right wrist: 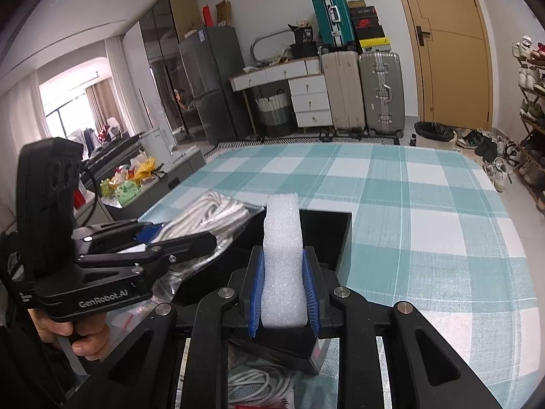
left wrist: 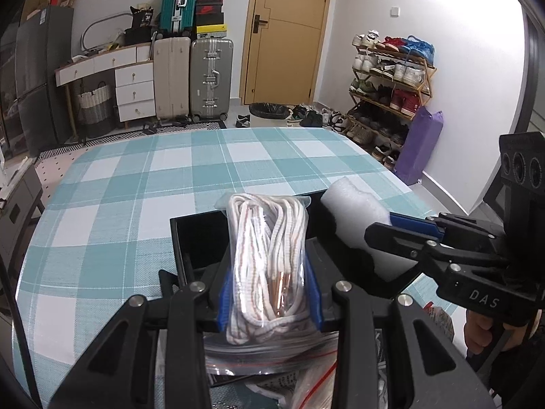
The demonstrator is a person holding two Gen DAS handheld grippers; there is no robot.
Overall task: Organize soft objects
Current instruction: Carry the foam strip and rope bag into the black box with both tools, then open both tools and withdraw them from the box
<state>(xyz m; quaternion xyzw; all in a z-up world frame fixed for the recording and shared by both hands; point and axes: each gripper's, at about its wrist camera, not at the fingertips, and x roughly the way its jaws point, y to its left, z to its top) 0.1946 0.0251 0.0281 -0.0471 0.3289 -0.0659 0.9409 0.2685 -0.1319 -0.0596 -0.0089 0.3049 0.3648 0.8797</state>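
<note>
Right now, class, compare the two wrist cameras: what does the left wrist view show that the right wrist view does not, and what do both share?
Only the left wrist view shows the purple bag beside the shoe rack and the right gripper from the side.

Only the right wrist view shows the window room at left, the white cable below, and the left gripper from the side.

Both show the bagged laces, foam block, black box and checked tablecloth.

Both tools are matte black plastic with round silver screws at the linkage joints and ribbed blue pads lining the fingers. The left gripper reads "GenRobot.AI" in white along its side — the right gripper shows "DAS". Bare fingers wrap the left handle.
</note>
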